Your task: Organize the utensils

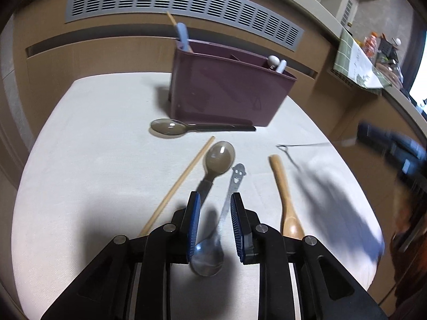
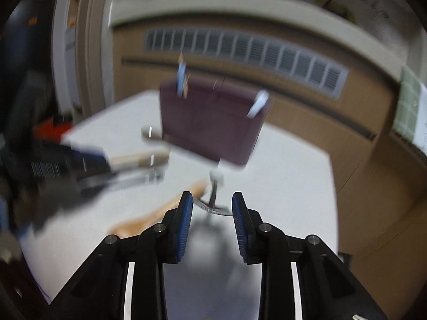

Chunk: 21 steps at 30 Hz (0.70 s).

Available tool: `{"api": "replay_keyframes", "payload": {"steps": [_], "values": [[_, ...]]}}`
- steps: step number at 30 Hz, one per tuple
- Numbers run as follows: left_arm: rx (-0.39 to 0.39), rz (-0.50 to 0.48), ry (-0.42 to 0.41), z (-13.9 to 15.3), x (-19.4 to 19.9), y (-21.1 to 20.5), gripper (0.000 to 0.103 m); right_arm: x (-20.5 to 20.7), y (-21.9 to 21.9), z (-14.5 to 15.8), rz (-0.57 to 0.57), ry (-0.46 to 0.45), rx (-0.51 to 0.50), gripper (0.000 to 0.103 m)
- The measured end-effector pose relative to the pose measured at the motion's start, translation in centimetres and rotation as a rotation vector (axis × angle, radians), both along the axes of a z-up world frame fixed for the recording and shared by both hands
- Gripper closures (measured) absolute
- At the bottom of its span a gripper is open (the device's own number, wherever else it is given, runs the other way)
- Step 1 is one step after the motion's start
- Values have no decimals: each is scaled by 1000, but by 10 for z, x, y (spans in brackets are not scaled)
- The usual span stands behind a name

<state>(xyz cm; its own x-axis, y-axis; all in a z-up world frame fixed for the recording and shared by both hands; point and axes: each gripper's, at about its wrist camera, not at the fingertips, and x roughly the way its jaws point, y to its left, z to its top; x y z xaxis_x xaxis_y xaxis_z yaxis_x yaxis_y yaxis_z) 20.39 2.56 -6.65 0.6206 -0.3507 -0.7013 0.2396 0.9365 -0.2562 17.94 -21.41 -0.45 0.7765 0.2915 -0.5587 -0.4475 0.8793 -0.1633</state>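
1. Left hand-held gripper (image 1: 214, 208): jaws are seen parted, nothing pressed between the pads. It is held over the metal spoon (image 1: 213, 240), whose smiley-cut handle runs up between the fingers, apart from both pads.
2. Right hand-held gripper (image 2: 212, 208): jaws are seen parted in the right wrist view. A thin metal utensil (image 2: 213, 194) shows ahead of the fingertips; the picture is too blurred to tell whether it is touched, but no pad is seen pressing on it.
3. Surface (image 1: 80, 160): white, pale cloth-like top, pushed near a brown wall unit with a long grey vent grille (image 1: 181, 2). A cluttered ledge is visible at far right.
4. Maroon utensil holder (image 1: 224, 93): stands upright at the far side of the surface, divided into compartments. A few utensils are already standing in it, at its left and right ends.
5. Left to be sorted, lying loose: a dark spoon (image 1: 170, 128) just before the holder, a second dark spoon (image 1: 218, 160), a wooden chopstick (image 1: 181, 181), a wooden spoon (image 1: 285, 200), and the metal spoon.
6. Judgement: task is partly done; most pieces are still on the surface.
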Motion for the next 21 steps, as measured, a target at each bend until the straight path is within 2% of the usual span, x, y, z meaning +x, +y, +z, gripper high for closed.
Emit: {"api": "replay_keyframes", "payload": {"steps": [2, 4, 10, 21], "values": [[21, -32, -4, 0, 4, -5, 72, 4, -4, 16, -12, -28, 38, 82], [53, -72, -5, -1, 15, -9, 71, 9, -8, 22, -10, -12, 72, 102], [170, -102, 48, -14, 59, -20, 67, 17, -5, 20, 24, 24, 107, 100], [253, -89, 110, -18, 93, -34, 67, 19, -14, 25, -4, 6, 128, 101]]}}
